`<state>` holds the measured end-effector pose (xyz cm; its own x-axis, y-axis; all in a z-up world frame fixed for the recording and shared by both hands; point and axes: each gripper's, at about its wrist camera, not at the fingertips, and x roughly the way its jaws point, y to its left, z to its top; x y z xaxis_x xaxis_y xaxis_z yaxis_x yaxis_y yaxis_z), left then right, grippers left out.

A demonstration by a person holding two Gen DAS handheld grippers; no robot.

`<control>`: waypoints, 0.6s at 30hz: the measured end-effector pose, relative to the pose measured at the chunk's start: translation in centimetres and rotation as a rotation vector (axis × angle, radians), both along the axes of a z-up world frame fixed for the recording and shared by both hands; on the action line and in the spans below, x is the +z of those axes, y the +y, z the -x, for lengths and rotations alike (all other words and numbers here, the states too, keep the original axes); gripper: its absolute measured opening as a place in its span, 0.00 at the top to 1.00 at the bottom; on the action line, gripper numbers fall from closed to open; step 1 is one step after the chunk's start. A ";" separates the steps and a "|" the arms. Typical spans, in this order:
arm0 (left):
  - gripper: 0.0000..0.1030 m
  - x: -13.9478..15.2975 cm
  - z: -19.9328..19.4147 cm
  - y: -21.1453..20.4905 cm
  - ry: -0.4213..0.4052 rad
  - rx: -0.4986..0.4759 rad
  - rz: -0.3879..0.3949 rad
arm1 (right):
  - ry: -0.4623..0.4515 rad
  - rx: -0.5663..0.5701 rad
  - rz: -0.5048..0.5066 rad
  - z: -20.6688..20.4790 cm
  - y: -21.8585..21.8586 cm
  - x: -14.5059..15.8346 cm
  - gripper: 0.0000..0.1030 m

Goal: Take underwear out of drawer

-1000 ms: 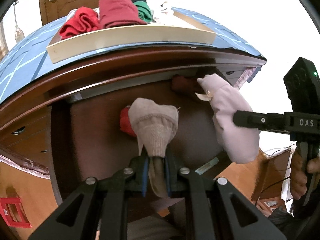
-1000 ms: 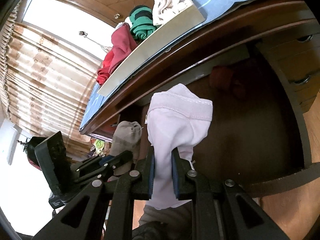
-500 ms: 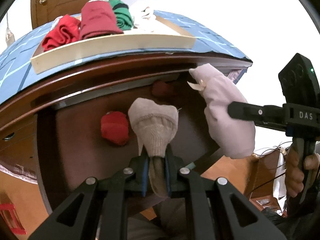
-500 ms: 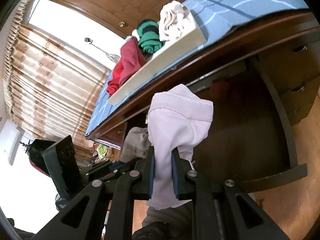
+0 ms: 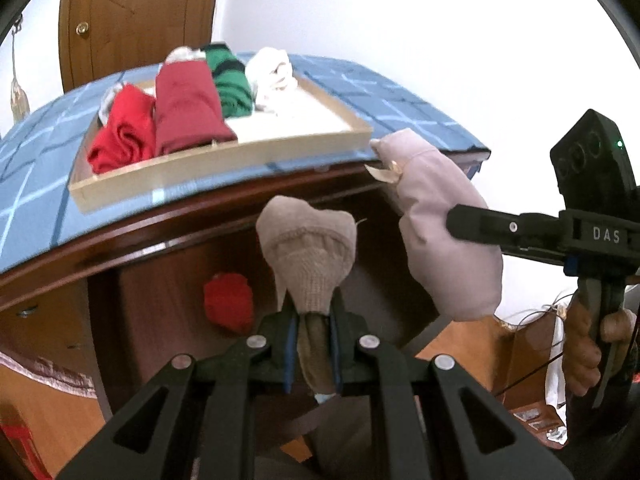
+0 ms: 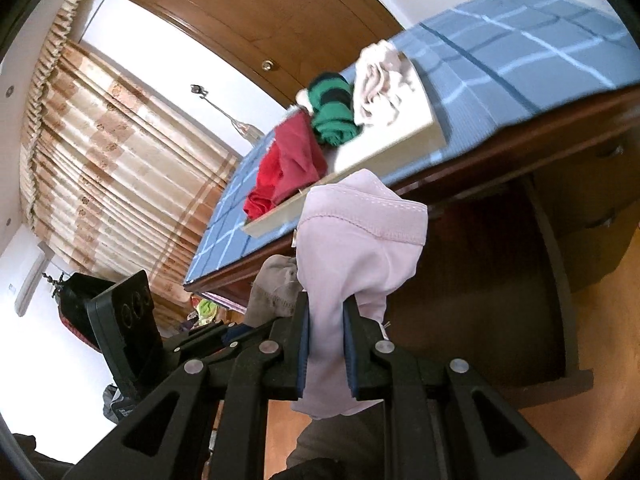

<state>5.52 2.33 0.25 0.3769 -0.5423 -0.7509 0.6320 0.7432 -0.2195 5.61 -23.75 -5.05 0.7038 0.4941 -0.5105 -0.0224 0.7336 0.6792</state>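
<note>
**Two garments clamped above the open drawer**

We are holding one rolled garment in each gripper. Our left gripper [image 5: 313, 346] is squeezing a beige knit piece of underwear [image 5: 310, 252] between its blue pads, the roll standing up out of the jaws over the open drawer [image 5: 160, 304]. Our right gripper [image 6: 326, 350] is pinching a pale pink piece of underwear [image 6: 360, 240] the same way, its stitched hem pointing up toward the edge of the dresser top. In the left wrist view the pink piece is hanging just right of the beige one, apart from it, and our right hand [image 5: 588, 344] is wrapping the trigger handle at the far right.

A red rolled garment [image 5: 229, 304] is lying on the dark drawer floor, left of the beige roll. On the blue checked cloth [image 5: 36, 184] above, a shallow wooden tray [image 5: 224, 160] is carrying rolls in red, dark red, green with black stripes, and white, packed along its left and back side.
</note>
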 end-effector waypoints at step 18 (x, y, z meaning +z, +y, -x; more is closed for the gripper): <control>0.89 5.4 -2.5 -1.7 -0.138 0.007 0.076 | -0.141 -0.014 0.111 -1.4 0.0 6.3 0.84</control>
